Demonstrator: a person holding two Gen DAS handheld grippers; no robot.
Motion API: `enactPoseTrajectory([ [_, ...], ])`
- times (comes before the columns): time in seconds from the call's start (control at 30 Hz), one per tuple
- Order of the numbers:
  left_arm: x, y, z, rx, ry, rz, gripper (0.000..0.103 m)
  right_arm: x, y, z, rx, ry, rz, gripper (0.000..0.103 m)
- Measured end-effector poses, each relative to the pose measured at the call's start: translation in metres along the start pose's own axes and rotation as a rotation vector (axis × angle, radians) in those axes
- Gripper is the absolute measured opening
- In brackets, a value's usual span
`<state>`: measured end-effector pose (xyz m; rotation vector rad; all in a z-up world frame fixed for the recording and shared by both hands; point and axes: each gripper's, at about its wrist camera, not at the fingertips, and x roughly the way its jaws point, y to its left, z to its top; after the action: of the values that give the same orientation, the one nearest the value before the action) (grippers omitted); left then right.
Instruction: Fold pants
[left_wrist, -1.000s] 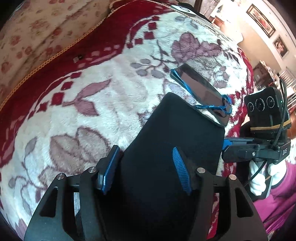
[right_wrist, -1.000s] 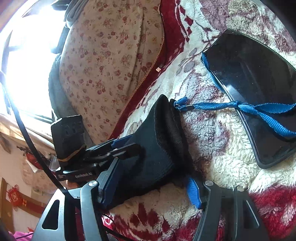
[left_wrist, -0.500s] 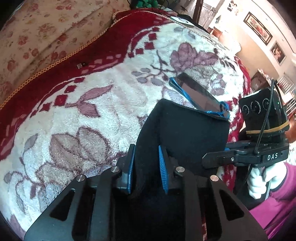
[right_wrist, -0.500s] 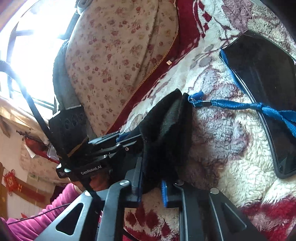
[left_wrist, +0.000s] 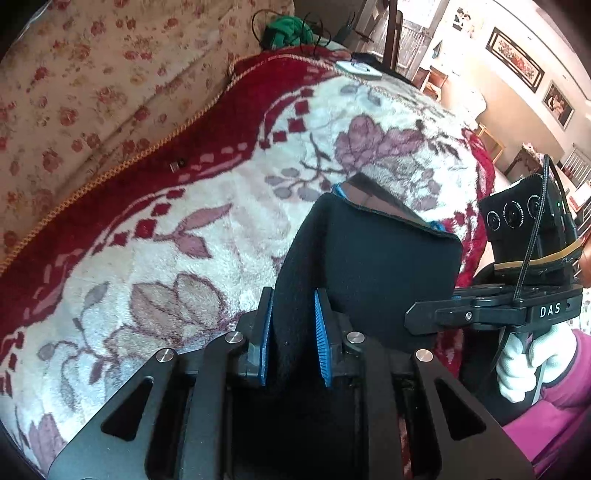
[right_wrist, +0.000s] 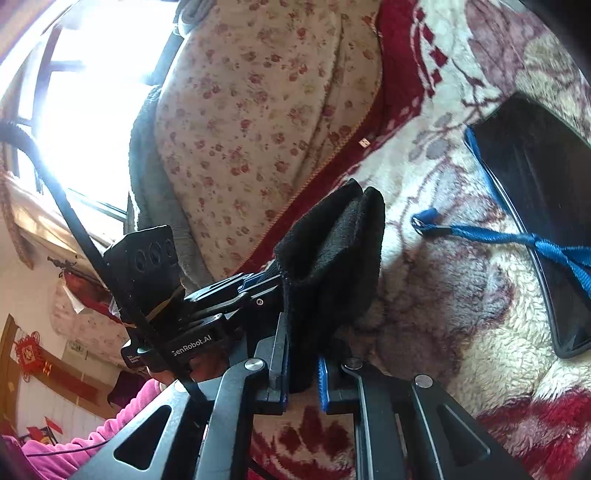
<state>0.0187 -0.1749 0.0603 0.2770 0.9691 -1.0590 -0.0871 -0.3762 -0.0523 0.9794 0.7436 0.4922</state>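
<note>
Both grippers pinch the black pants above a flowered blanket.

The left gripper has just been closing and its blue pads now squeeze one edge of the pants; the right gripper clamps the other edge, almost fully closed on the cloth. The pants hang folded between them, just above the blanket. A dark phone with a blue strap lies beside them on the blanket.

We see plush blanket, cream with mauve leaves, red border, covering surface. On it: black phone with blue lanyard; black pants partly resting.
</note>
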Motion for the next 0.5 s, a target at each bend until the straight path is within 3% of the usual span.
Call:
enactPoseTrajectory([
  [0.3,-0.058,0.004,-0.003,-0.023,-0.100,0.037,0.017,-0.002,0.056,0.007,-0.119,0.009,0.070,0.011],
  [0.5,-0.112,0.025,-0.031,-0.117,-0.192,0.069,0.017,0.020,0.107,0.004,-0.239,0.067,0.132,0.011],
])
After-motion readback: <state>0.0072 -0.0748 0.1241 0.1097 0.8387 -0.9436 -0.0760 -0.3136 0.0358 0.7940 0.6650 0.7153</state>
